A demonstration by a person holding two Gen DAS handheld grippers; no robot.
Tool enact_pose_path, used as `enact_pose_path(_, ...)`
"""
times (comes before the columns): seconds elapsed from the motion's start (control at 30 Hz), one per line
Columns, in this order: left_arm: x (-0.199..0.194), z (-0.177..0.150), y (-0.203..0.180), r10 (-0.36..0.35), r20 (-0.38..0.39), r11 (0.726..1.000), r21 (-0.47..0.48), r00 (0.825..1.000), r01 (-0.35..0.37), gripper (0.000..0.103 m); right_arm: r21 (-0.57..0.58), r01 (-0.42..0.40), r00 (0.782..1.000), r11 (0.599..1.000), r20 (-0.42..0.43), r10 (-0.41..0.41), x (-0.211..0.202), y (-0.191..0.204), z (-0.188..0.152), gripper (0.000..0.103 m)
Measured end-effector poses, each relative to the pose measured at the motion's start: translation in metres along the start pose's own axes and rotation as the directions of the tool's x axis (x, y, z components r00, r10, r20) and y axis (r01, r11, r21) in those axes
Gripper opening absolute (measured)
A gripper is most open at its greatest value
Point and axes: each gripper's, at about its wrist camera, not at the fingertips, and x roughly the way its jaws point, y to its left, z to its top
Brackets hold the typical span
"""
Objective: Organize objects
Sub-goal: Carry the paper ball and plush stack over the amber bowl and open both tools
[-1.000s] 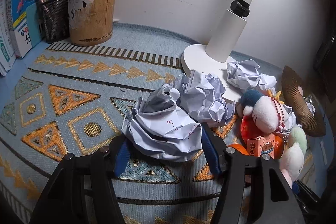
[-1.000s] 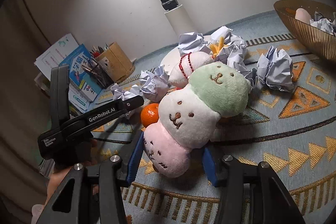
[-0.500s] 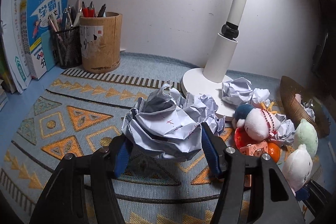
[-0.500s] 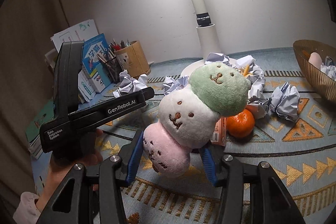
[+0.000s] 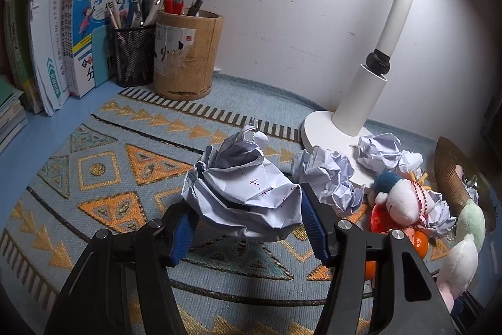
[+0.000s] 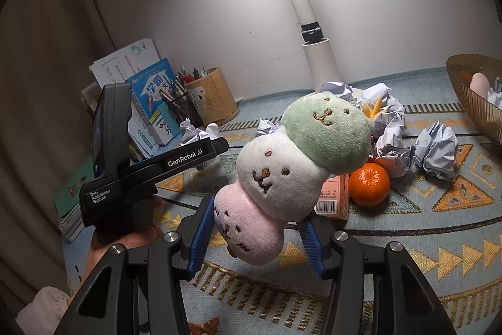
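Observation:
My left gripper (image 5: 248, 228) is shut on a crumpled white paper ball (image 5: 241, 193) and holds it above the patterned mat (image 5: 103, 178). My right gripper (image 6: 255, 236) is shut on the pink end of a three-ball plush toy (image 6: 295, 171), pink, white and green, lifted off the mat. The plush also shows at the right edge of the left wrist view (image 5: 464, 244). The left gripper's body (image 6: 150, 171) shows in the right wrist view, to the left of the plush.
More paper balls (image 5: 326, 178) (image 6: 436, 153), a white plush with red beads (image 5: 401, 203), an orange (image 6: 368, 184) and a small carton (image 6: 332, 200) lie by the white lamp base (image 5: 326, 131). A brown bowl (image 6: 470, 96) stands right. Pen holders (image 5: 188, 55) and books (image 5: 97, 27) stand back left.
Both grippers have risen off the mat with their loads. The paper ball and the plush toy now hang higher, and more of the wall and lamp shows.

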Motion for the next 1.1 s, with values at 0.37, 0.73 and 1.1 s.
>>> enact_pose_path(0.37, -0.047, 0.037, -0.128, -0.133, 0.106, 0.977, 0.180, 0.985, 0.113, 0.059, -0.072, 0.017, 0.996, 0.997, 0.088, -0.011, -0.118, -0.101, 0.097, 0.051)
enact_pose_path(0.73, -0.004, 0.055, -0.368, -0.445, -0.046, 0.819, 0.384, 0.894, 0.427, 0.061, -0.006, 0.241, 0.970, 0.971, 0.025, -0.241, -0.164, -0.222, 0.135, 0.051)
enact_pose_path(1.1, 0.035, 0.029, -0.405, -0.362, -0.188, 0.784, 0.468, 0.913, 0.408, 0.103, -0.026, 0.295, 0.954, 0.955, -0.039, -0.296, -0.161, -0.246, 0.119, 0.103)
